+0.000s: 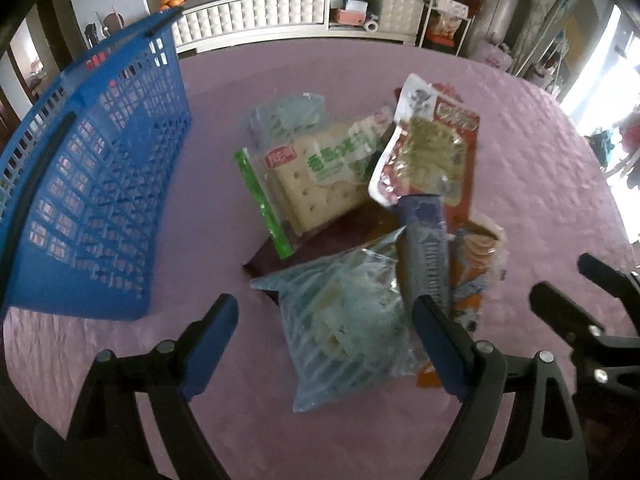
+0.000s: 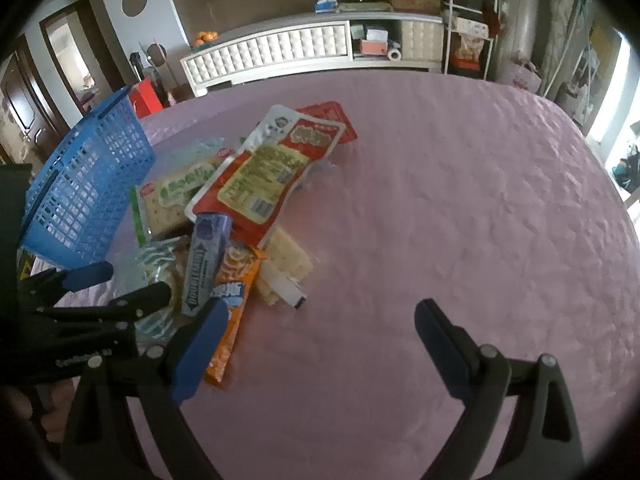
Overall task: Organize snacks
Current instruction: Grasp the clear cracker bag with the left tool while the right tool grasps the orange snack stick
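Note:
A pile of snacks lies on the lilac tablecloth (image 2: pixel 440 200). It holds a cracker packet with a green strip (image 1: pixel 320 184), a red pouch (image 1: pixel 432 152), a dark blue stick pack (image 1: pixel 424 248), an orange packet (image 2: pixel 232 300) and a pale striped bag (image 1: pixel 344 320). My left gripper (image 1: pixel 326 306) hangs open over the striped bag, its pads on either side and not pressing. To its left stands an empty blue mesh basket (image 1: pixel 100 184). My right gripper (image 2: pixel 322 308) is open over bare cloth just right of the pile, with its left finger in front of the orange packet. Each gripper shows in the other's view: right gripper (image 1: pixel 564 276), left gripper (image 2: pixel 132 280).
A clear-wrapped stack of crackers (image 2: pixel 286 264) lies at the pile's right side. Bare cloth stretches to the right and towards me. Beyond the table's far edge stand a white padded cabinet (image 2: pixel 272 52) and a wire shelf rack (image 2: pixel 468 20).

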Motion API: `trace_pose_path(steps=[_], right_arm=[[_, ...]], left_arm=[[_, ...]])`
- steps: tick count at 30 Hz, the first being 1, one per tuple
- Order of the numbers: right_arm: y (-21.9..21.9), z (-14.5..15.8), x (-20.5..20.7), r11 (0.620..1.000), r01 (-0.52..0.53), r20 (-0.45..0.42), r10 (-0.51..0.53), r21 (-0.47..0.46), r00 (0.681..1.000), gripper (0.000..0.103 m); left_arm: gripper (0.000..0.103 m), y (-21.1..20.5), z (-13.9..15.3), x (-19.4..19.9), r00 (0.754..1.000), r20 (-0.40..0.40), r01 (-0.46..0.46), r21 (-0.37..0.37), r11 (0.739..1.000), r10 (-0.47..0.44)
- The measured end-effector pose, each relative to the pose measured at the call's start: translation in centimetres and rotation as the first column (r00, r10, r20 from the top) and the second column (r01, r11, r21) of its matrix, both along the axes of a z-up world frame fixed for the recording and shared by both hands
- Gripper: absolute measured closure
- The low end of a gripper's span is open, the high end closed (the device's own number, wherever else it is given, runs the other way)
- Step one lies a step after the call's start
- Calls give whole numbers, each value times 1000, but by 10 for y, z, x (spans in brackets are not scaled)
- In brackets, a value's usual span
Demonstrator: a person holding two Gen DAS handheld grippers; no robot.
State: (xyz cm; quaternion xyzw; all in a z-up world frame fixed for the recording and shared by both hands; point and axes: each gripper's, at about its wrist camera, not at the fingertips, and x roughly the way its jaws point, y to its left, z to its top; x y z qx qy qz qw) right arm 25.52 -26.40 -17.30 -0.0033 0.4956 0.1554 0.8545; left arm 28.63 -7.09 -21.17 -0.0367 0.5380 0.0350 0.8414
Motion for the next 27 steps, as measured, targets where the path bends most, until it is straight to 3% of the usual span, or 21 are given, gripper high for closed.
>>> trace_pose_path(steps=[3, 4, 5, 14, 20, 27], right_arm=[[-1, -4, 1, 1000, 26, -20, -26, 1, 999, 7], [-2, -4, 1, 999, 31, -28, -30, 13, 999, 7], [-3, -4, 0, 999, 33, -31, -32, 20, 999, 7], [6, 6, -6, 998, 26, -59, -22, 61, 998, 7], [29, 8, -12, 999, -27, -67, 29, 23, 997, 7], [46, 1, -14, 999, -41, -86, 40, -6, 996, 7]], left_arm=[[16, -2, -11, 3, 1000, -27, 16, -28, 999, -17], [21, 0, -12, 3, 1000, -28, 6, -50, 999, -8], [39, 2, -13, 2, 1000, -28, -11, -80, 997, 8], [42, 17, 0, -18, 1000, 12, -7, -130, 992, 9], [42, 20, 20, -33, 995, 87, 59, -134, 989, -48], [42, 36, 19, -43, 996, 80, 45, -150, 988, -33]])
